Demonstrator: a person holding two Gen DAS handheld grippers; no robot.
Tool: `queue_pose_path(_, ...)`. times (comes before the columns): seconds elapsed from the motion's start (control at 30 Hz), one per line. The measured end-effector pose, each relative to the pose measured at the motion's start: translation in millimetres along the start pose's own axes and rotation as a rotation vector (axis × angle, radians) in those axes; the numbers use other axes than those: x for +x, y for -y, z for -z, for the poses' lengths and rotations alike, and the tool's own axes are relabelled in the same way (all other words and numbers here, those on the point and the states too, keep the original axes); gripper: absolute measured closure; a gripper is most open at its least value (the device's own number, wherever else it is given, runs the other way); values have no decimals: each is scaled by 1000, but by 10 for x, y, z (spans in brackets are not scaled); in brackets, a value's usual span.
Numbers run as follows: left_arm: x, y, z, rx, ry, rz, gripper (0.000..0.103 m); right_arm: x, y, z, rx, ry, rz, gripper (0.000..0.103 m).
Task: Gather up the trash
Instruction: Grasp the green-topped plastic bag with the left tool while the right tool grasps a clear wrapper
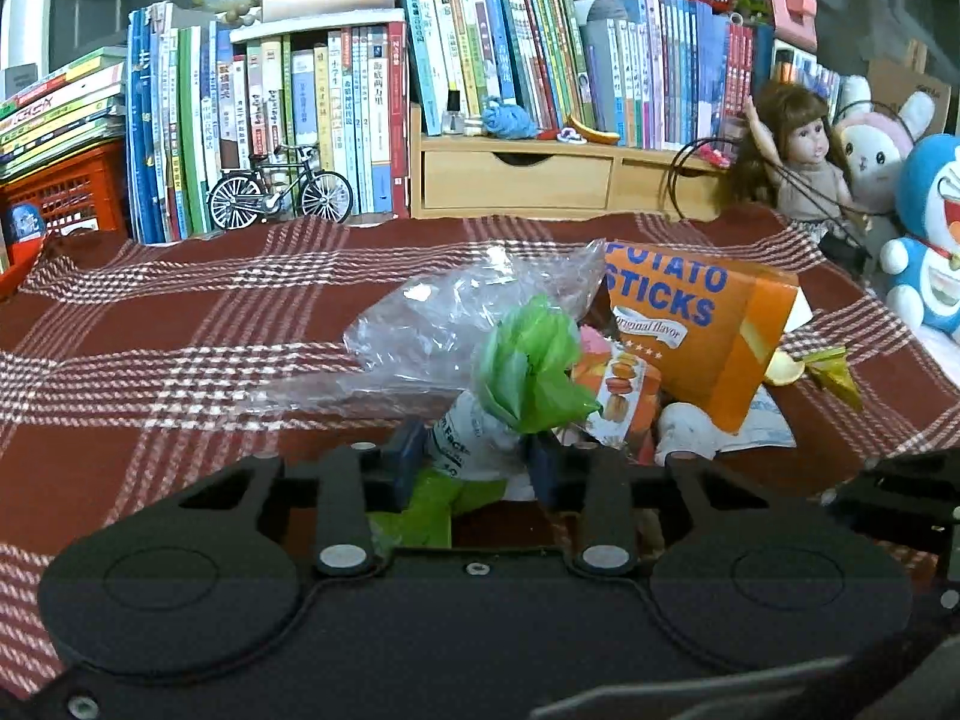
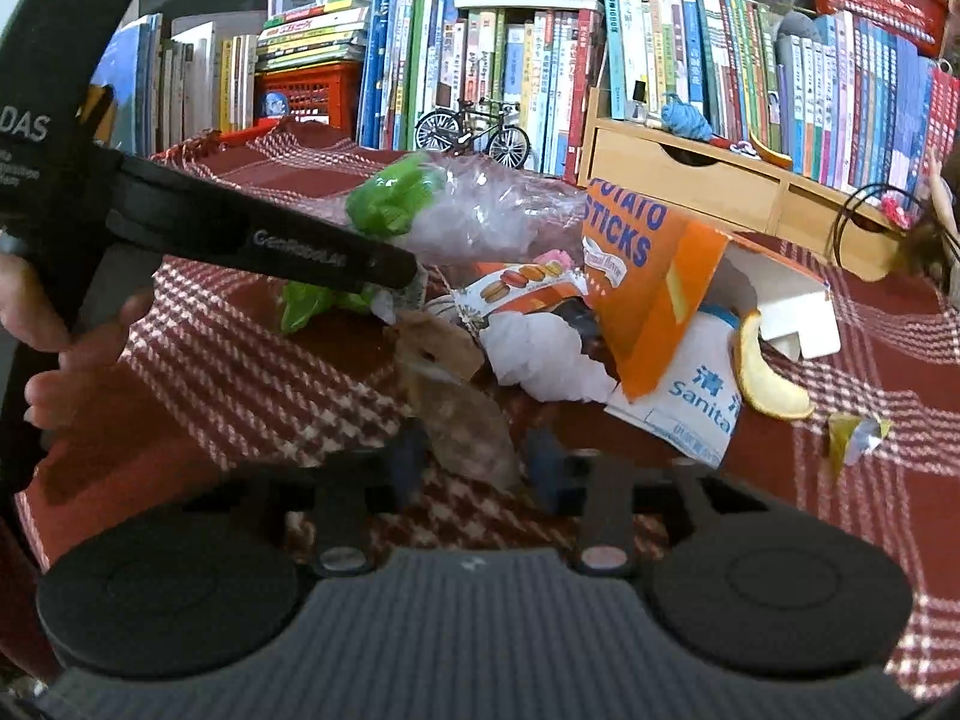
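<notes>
**A:** On a red plaid cloth (image 1: 180, 324), a heap of trash in front of a wall of books (image 1: 336, 120). What step is this?

**B:** Gathering, by my reading. The left gripper (image 1: 474, 456) is closed on a white wrapper (image 1: 465, 438), with green plastic (image 1: 528, 372) bunched at the same spot. Whether the green piece is pinched too, I cannot tell.

**A:** And the right gripper (image 2: 480, 456)?

**B:** Its fingers stand apart around a brownish scrap (image 2: 462, 414) at the near edge of the heap. They do not look to be pressing it, so I call it open; the frame is blurred there.

**A:** Where does the rest lie?

**B:** Mid-cloth. An orange box (image 2: 654, 276) leans at the far right of the heap, a clear bag (image 2: 498, 216) to its left, a macaron packet (image 2: 522, 288) and white tissue (image 2: 540, 360) in the middle. A peel (image 2: 762, 372) and a gold wrapper (image 2: 852, 438) sit apart, further right.

**A:** Any bin?

**B:** None in either view. The next move likely calls for the right fingers to close on the scrap, and for the left catch to go wherever the trash is being gathered. The peel and gold wrapper would need a separate reach.

**A:** Any crowding?

**B:** The left tool crosses the right camera's view, a hand (image 2: 66, 348) on its grip. The two work close together, so care is due.
</notes>
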State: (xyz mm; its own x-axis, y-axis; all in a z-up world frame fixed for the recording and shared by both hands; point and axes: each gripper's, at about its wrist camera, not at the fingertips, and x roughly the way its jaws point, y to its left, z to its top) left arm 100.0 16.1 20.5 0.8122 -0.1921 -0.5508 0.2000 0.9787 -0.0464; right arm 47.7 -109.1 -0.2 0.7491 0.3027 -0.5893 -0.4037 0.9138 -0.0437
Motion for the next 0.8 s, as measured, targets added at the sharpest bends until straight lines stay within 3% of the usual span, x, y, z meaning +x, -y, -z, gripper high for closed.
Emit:
queue_pose_path(0.03,-43,-13,12,-3,6,3,69,-20,-1,8,6,4,-6,79)
queue_pose_path(0.27,-400,-84,89,-28,58,2,69,-204,-26,68,12,36,-3,87)
queue_pose_path(0.8,-1312,19,450,-29,122,46,69,-802,-142,271,84,96,-47,87)
